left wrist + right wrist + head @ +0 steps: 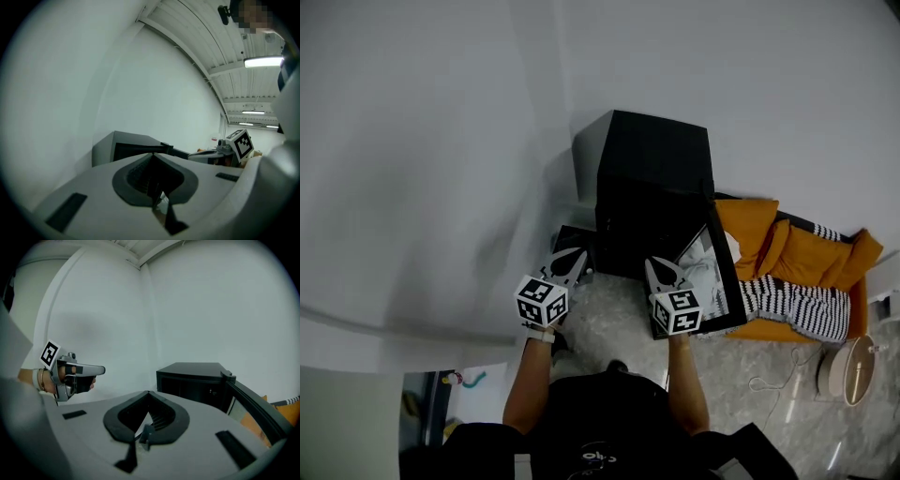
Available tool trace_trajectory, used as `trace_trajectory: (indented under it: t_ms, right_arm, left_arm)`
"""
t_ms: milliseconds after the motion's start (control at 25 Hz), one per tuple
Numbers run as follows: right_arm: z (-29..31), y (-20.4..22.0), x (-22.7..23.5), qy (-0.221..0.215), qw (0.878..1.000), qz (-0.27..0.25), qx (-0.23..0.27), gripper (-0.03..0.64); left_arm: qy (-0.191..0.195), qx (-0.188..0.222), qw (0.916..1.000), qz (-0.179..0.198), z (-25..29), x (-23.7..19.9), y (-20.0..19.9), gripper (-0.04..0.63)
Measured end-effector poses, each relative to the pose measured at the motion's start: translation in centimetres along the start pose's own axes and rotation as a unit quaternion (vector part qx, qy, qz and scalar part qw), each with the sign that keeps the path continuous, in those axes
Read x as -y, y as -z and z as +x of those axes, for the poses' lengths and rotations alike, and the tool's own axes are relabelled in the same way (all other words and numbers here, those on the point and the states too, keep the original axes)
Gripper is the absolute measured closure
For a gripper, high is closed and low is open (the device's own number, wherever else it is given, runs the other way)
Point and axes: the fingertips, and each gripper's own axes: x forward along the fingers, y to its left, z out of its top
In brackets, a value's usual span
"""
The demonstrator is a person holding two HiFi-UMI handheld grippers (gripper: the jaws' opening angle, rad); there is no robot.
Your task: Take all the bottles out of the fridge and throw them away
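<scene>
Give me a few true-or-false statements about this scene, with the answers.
1. The black fridge has its door open. True.
2. The right gripper holds a bottle. False: its jaws are together with nothing between them.
3. The left gripper reaches inside the fridge. False: it is outside, near the fridge's left corner.
4. An orange cushion lies on the floor beside the fridge. True.

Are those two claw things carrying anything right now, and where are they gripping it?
Nothing: the left gripper and right gripper are both closed and empty.
</scene>
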Motion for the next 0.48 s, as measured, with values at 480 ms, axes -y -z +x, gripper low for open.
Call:
trace_trajectory:
  t_ms: [480]
  right_arm:
    - [-7.1,1.7,2.0,-0.014,1.0,-0.007,-0.002,0.609]
  left_arm:
    - [-0.033,0.011,0.9993,0.011,-1.7,5.7,0.1,0.592]
